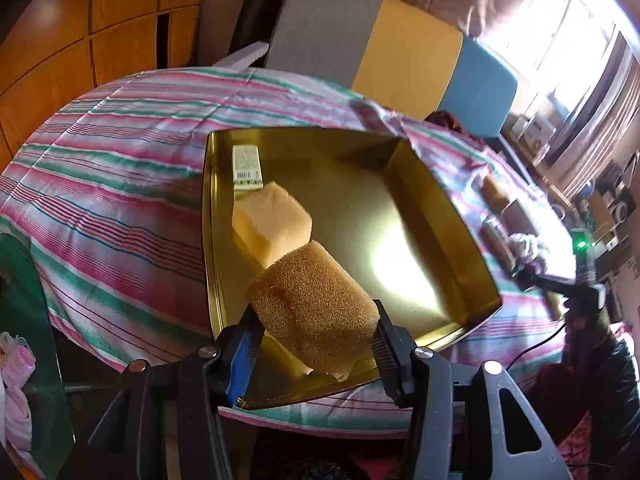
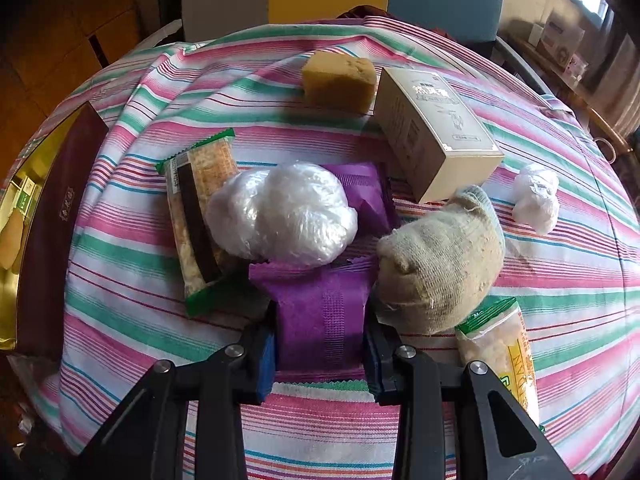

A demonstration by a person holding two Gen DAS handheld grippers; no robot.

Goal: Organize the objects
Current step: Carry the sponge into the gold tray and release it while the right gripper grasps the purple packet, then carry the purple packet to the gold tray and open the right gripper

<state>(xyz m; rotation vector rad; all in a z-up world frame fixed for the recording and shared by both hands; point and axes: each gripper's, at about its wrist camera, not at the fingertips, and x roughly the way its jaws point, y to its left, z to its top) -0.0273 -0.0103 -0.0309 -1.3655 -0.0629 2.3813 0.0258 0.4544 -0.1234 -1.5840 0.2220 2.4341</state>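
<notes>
In the left wrist view my left gripper point(image 1: 316, 344) is shut on a brown sponge point(image 1: 316, 304) and holds it over the near part of a gold tin box point(image 1: 436, 216). A pale yellow sponge point(image 1: 272, 224) and a small white carton point(image 1: 247, 166) lie inside the box. In the right wrist view my right gripper point(image 2: 320, 348) is shut on a purple snack packet point(image 2: 320, 320) lying on the striped cloth point(image 2: 560, 272). A crumpled clear plastic bag point(image 2: 280, 216) rests on the packet's far end.
On the cloth lie a green-edged cracker pack point(image 2: 198, 208), a beige sock point(image 2: 440, 260), a cream carton point(image 2: 436, 128), a tan sponge point(image 2: 340, 80), a small plastic wad point(image 2: 536, 196) and a yellow snack pack point(image 2: 500, 360). The box's maroon side point(image 2: 52, 216) is at the left.
</notes>
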